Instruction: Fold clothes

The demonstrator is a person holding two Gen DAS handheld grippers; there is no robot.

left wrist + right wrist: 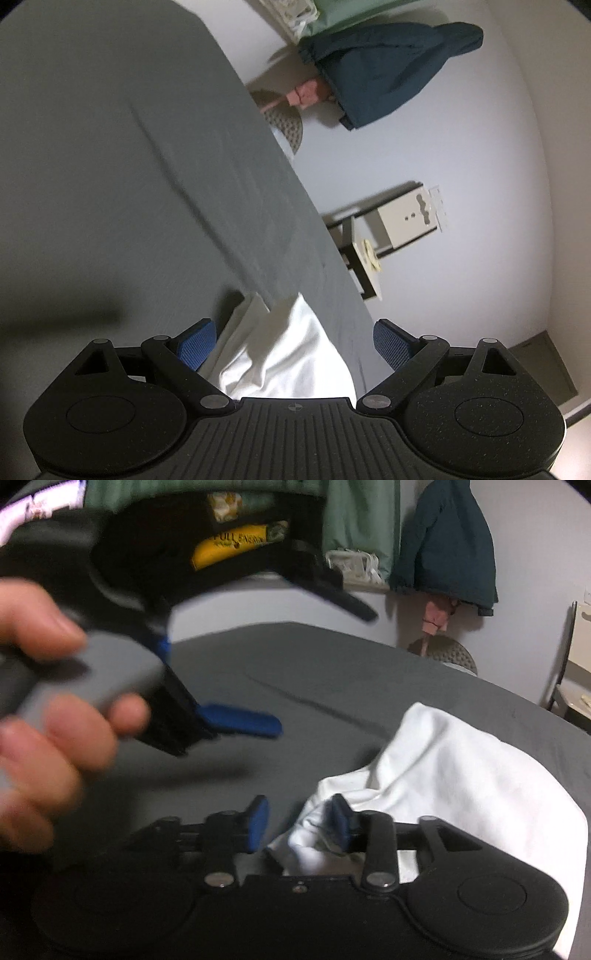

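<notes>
A white garment (454, 775) lies crumpled on the grey bed sheet (295, 672); it also shows in the left wrist view (284, 354). My left gripper (293, 343) is open, its blue pads wide apart on either side of the cloth, above it. In the right wrist view it appears blurred at the left, held by a hand (44, 709). My right gripper (299, 823) is open at the garment's near edge, with a fold of white cloth bunched by its right pad (340, 819).
A dark blue jacket (447, 542) and green clothes (358, 520) hang on the white wall beyond the bed. A small table (373, 254) and a round perforated stool (450, 653) stand beside the bed. The grey sheet (110, 166) stretches far to the left.
</notes>
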